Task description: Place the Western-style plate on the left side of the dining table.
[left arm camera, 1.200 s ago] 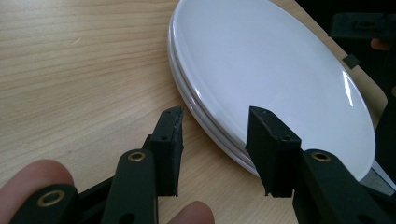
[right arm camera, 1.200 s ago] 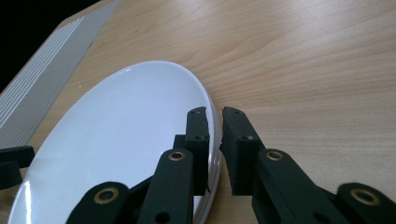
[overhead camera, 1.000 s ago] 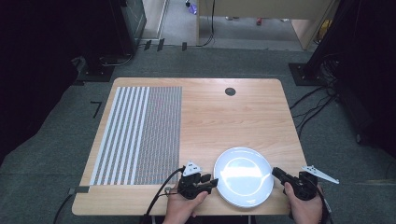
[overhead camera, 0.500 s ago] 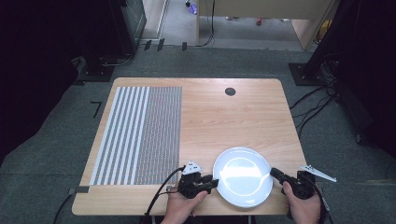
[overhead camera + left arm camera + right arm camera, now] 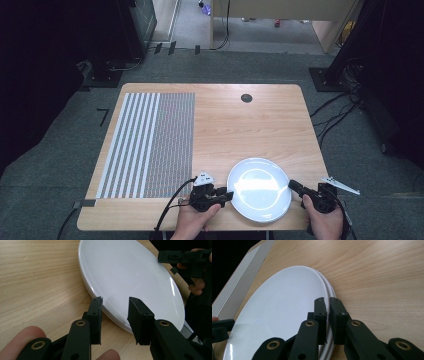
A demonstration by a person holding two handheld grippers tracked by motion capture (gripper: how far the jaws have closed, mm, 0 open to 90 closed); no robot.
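High view overhead; gripper views close, all sharing plate (image 5: 259, 189).

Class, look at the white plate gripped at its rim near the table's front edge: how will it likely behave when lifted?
The white plate looks rigid and glossy, so it probably keeps its shape but may slip between hard pads. The right gripper pinches just the thin rim, so it could tilt. Two stacked rims seem to show there; the lower plate might stay behind or slide.

Count on the tabletop (image 5: 260, 125): two white plates (image 5: 287, 310) stacked at the near right, edges of both visible in the gripper views. One striped mat (image 5: 150, 142) at the left. One dark round grommet (image 5: 246, 98) at the far edge. Two grippers, left gripper (image 5: 227, 196) and right gripper (image 5: 294, 186).
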